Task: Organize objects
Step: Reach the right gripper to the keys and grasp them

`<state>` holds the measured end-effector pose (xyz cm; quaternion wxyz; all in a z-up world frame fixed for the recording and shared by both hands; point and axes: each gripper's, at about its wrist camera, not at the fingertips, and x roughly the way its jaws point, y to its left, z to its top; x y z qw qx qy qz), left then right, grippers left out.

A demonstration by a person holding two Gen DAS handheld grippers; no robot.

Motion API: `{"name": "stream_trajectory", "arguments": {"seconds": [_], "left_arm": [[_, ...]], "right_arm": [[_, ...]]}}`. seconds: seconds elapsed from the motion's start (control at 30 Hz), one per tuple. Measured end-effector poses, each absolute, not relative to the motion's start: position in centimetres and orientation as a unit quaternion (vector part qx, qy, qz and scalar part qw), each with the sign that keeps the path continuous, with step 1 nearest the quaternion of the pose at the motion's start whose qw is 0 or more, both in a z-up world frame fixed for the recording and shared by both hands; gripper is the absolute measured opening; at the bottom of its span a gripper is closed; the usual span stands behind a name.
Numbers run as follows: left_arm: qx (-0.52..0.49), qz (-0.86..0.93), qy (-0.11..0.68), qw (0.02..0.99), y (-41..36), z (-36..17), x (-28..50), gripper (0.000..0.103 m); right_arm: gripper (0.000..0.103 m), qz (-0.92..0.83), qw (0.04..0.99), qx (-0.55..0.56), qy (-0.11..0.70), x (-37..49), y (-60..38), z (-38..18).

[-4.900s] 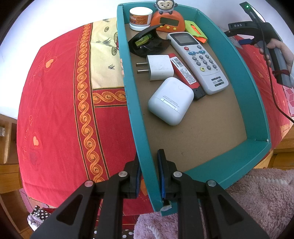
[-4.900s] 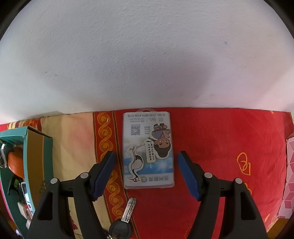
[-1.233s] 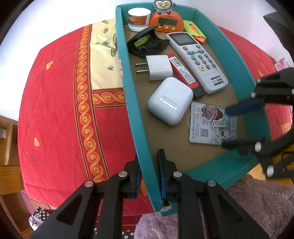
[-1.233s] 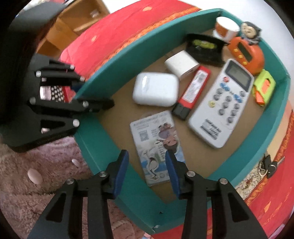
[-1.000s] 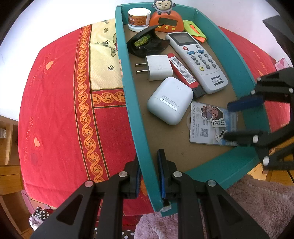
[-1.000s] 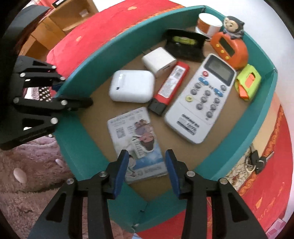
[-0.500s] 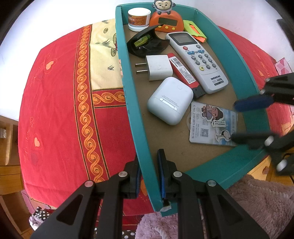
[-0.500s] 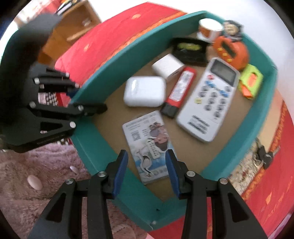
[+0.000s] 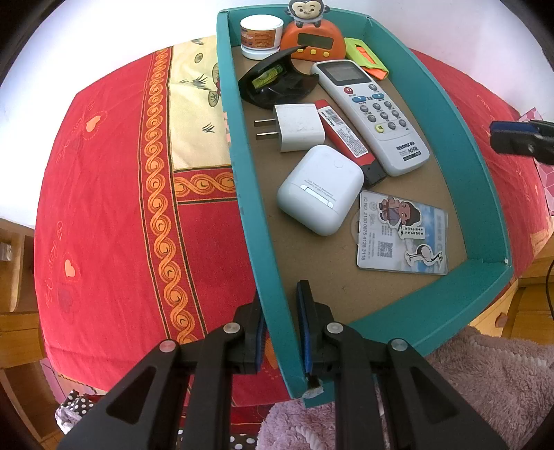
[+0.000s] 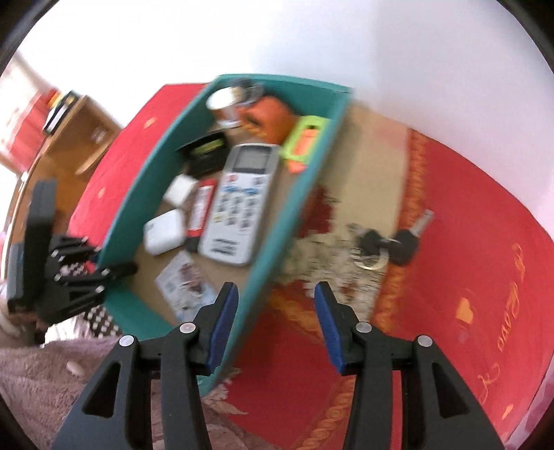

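Your left gripper [image 9: 281,323] pinches the near left wall of the teal tray [image 9: 460,114], one pad outside and one inside. The tray sits on a red cloth [image 9: 114,194] patterned with orange scrolls and small hearts, with a cream panel [image 9: 194,104] running beside the tray's left wall. A plain white wall [image 9: 104,31] rises behind the table.

Inside the tray, the ID card [image 9: 401,239] lies flat near the front right corner, just beside the white earbud case [image 9: 320,188]. Behind these lie a white charger plug [image 9: 297,127], a red flat stick [image 9: 349,140] and a white remote [image 9: 375,114]. At the far end stand a small white jar [image 9: 261,34], an orange monkey clock [image 9: 311,38], a black level [image 9: 277,81] and a green-and-orange cutter [image 9: 367,57].

Your right gripper [image 10: 275,325] is spread wide with nothing between its pads, hovering over the tray's right wall and the red cloth (this view is blurred, so fine detail is hard to read). A bunch of keys [image 10: 391,242] lies on the cloth to the right of the tray, well apart from it.

Wooden furniture [image 9: 14,277] shows at the left edge of the table, and a pink fuzzy rug [image 9: 484,380] lies below the tray's near end.
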<state>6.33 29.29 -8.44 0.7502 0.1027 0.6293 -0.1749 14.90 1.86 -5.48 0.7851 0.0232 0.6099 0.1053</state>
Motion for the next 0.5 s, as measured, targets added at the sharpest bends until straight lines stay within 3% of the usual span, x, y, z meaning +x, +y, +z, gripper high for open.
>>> {"name": "stream_trajectory", "arguments": {"seconds": [0.5], "left_arm": [[0.103, -0.175, 0.629, 0.750, 29.2, -8.4, 6.3, 0.015]], "right_arm": [[0.050, -0.069, 0.750, 0.235, 0.614, 18.9, -6.2, -9.0]]}}
